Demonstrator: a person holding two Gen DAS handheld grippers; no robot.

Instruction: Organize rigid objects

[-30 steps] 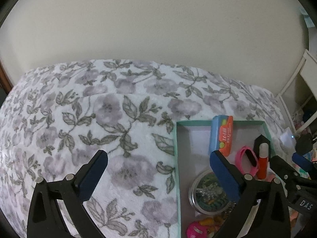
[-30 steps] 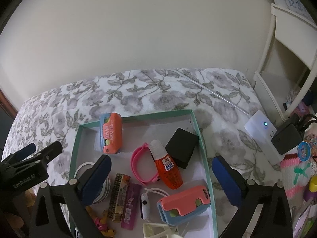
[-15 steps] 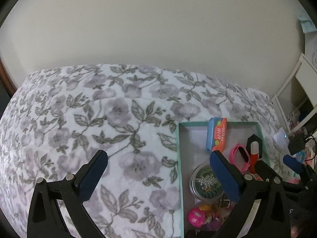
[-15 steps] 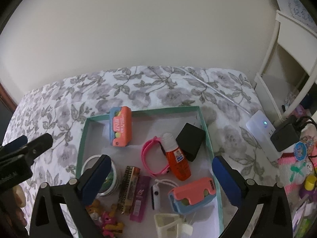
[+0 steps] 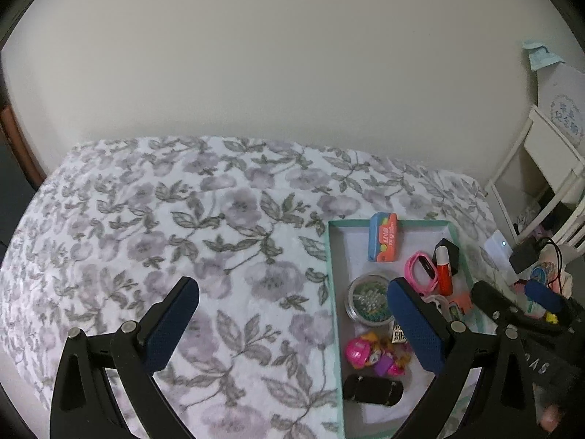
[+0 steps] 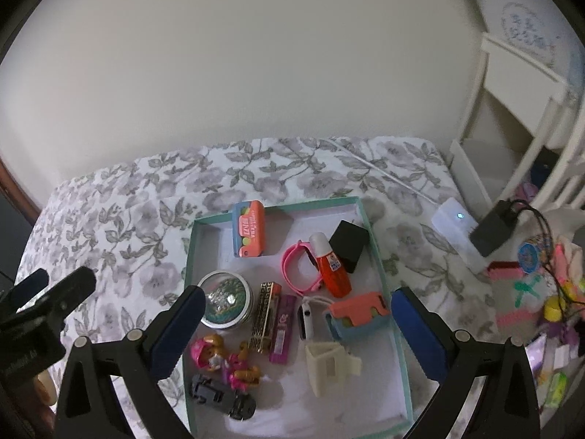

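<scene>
1. Tray (image 6: 391, 292) with green walls lies flat on the flowered bedspread (image 5: 182, 219); in your right wrist view it fills the centre and lower half of the frame, and in your left wrist view it sits at 4 o'clock.
2. Your left gripper (image 5: 292, 325) has its tongs wide apart and holds nothing; its left pad hangs over bare bedspread and its right pad over the tray's inside.
3. Your right gripper (image 6: 296, 329) also has its tongs wide apart and empty; its left pad hangs near the tray's left wall and its right pad just outside the right wall.
4. Check the tray contents in the right wrist view:
   - An orange and blue case (image 6: 248, 234) leans on the far wall at 12 o'clock.
   - A black cube (image 6: 347, 241) sits near the right wall, at 2 o'clock from the tray centre.
   - An orange bottle (image 6: 331, 267) with a white cap lies touching the cube, across a pink band (image 6: 296, 267).
   - A round tin (image 6: 226, 303) with a clear lid sits at 9 o'clock, near the left wall.
   - A gold bar (image 6: 265, 314) and a purple bar (image 6: 283, 329) lie side by side at the centre.
   - A second orange and blue case (image 6: 358, 314) lies at 3 o'clock.
   - A cream plastic part (image 6: 325, 366) sits at 5 o'clock.
   - A pink toy figure (image 6: 223, 362) and a black toy skateboard (image 6: 223, 398) lie at 7 o'clock.
5. A white box (image 6: 457, 226) with a lit dot sits on the bedspread outside the tray, at 2 o'clock.
</scene>
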